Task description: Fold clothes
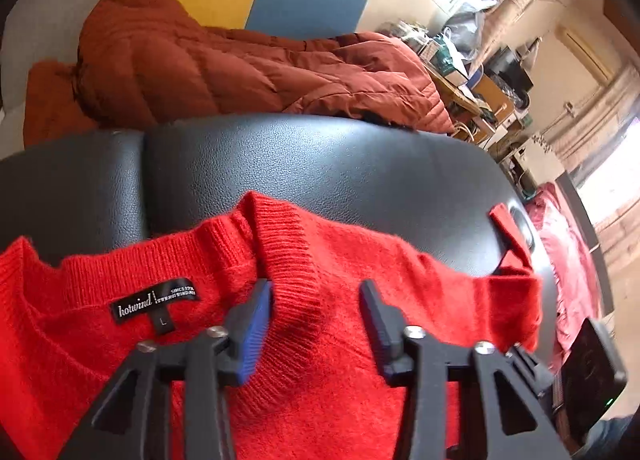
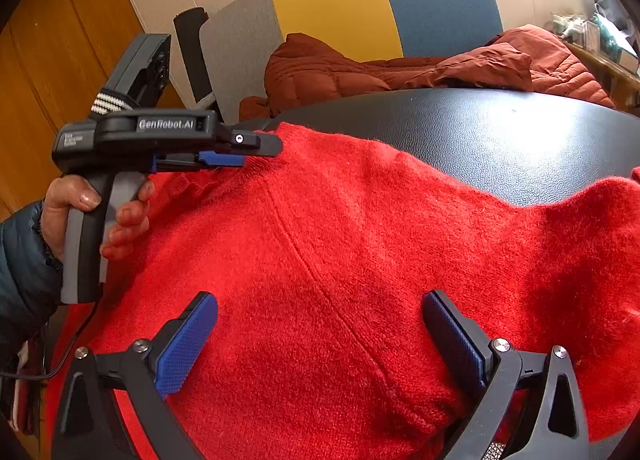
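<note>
A red knit sweater (image 1: 328, 340) lies spread on a black leather surface (image 1: 320, 164), its neck label facing up. In the left wrist view my left gripper (image 1: 316, 292) has the ribbed collar (image 1: 288, 260) bunched between its pads. From the right wrist view the left gripper (image 2: 260, 150) is seen side-on, held in a person's hand (image 2: 80, 204), its fingers pinching the sweater's raised collar edge. My right gripper (image 2: 320, 312) stands wide open just above the sweater's body (image 2: 360, 240), a seam running between its fingers, with nothing gripped.
A rust-brown puffer jacket (image 1: 224, 72) lies heaped behind the leather surface, against a yellow and blue panel (image 2: 380, 8). Cluttered shelves (image 1: 480, 76) fill the right background. A pink-red cloth (image 1: 560, 244) and a black device (image 1: 592, 368) sit at the right.
</note>
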`<state>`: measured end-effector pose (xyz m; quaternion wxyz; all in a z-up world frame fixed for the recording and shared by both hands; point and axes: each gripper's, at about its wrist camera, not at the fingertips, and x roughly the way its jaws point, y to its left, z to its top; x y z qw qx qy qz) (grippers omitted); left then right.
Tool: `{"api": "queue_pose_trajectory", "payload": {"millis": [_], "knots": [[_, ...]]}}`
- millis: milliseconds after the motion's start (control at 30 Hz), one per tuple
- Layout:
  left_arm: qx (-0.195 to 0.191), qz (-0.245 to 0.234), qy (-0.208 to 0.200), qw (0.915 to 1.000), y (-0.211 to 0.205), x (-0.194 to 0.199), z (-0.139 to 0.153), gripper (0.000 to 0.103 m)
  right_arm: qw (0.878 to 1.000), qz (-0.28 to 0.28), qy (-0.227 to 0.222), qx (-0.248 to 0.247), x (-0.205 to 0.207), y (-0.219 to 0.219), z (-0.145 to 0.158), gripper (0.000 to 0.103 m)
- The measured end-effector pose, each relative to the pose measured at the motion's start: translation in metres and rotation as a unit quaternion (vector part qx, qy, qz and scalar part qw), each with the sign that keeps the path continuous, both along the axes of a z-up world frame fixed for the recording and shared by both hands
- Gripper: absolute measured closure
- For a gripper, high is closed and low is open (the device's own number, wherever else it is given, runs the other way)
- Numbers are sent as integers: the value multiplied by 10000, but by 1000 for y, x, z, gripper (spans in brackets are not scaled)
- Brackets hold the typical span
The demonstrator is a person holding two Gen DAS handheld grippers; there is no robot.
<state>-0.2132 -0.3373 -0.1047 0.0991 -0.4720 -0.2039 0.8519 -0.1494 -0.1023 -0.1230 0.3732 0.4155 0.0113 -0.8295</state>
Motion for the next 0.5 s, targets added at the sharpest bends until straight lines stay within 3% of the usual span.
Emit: {"api": "queue_pose_trajectory", "payload": {"millis": [33,100,233,367,433,500], "knots": [[38,-42,-3,10000,3,-4,0,87,10000,0,4,5,0,0,0,0],[-30,-201,49,9998,14,-11,3,96,10000,0,8,12,0,0,0,0],[-280,-468,1044,9930,34,4,41,99,10000,1,3,1,0,1,0,0],[-635,-362,1024,9921,32,4,37,99,10000,-5,18,14,1,0,0,0],[-698,-558,1151,9893,41,7,38,99,10000,-7,23,19,1,1,-1,0],[-1095,-718,1177,9844,53,4,31,99,10000,-9,32,41,1,0,-1,0]]}}
